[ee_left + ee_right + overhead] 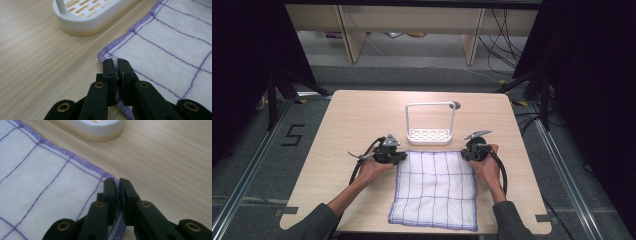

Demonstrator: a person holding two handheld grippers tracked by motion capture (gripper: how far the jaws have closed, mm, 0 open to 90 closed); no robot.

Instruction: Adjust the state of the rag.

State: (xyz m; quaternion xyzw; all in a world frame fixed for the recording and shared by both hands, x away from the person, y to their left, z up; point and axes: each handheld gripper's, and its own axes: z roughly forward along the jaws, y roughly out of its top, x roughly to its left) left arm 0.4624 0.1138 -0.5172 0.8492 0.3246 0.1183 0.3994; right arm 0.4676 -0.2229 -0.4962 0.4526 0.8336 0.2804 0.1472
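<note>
I hold 2 grippers at the far edge of a white cloth (434,187) with a purple grid, which lies flat on the wooden table (357,115), its near edge at the table's front.

My left gripper (398,156) sits at the cloth's far left corner. In the left gripper view its jaws are pressed together on the purple hem (110,47), pinching the cloth (162,50) between the pads.

My right gripper (466,154) sits at the far right corner. In the right gripper view its jaws are likewise closed on the hem, with the cloth (45,177) caught between them.

Just beyond the cloth stands a white rack (430,136) with a slotted base and a tall loop handle, between my 2 grippers.
</note>
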